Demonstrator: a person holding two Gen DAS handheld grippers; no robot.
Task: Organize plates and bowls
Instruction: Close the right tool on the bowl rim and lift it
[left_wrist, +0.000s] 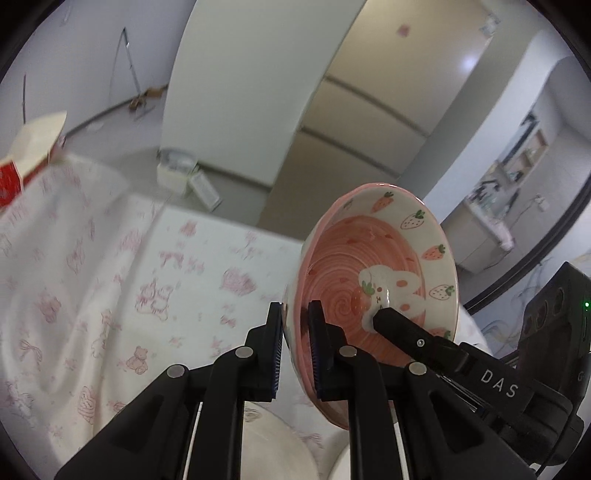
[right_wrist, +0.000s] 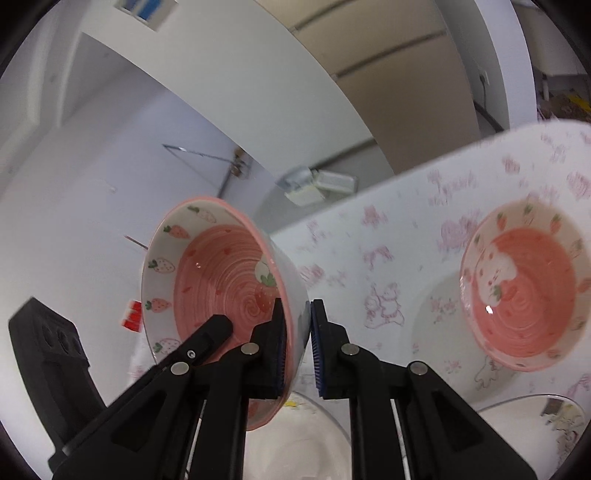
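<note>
Strawberry bowl (left_wrist: 373, 280) pinched at opposite rims by both grippers' fingers (left_wrist: 275, 354); "DAS" (left_wrist: 499, 384) readable.

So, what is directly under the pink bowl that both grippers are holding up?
Under the lifted pink bowl, clamped on opposite sides by the left gripper and the right gripper, a white dish shows. The gripper bodies cover most of it.

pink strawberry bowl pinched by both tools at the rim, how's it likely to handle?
The bowl looks like glazed ceramic: probably rigid, fragile, fairly heavy. Its glossy surface may slip in the left tool and right tool, which only pinch opposite rims. Held tilted off the tablecloth, it could swing.
</note>
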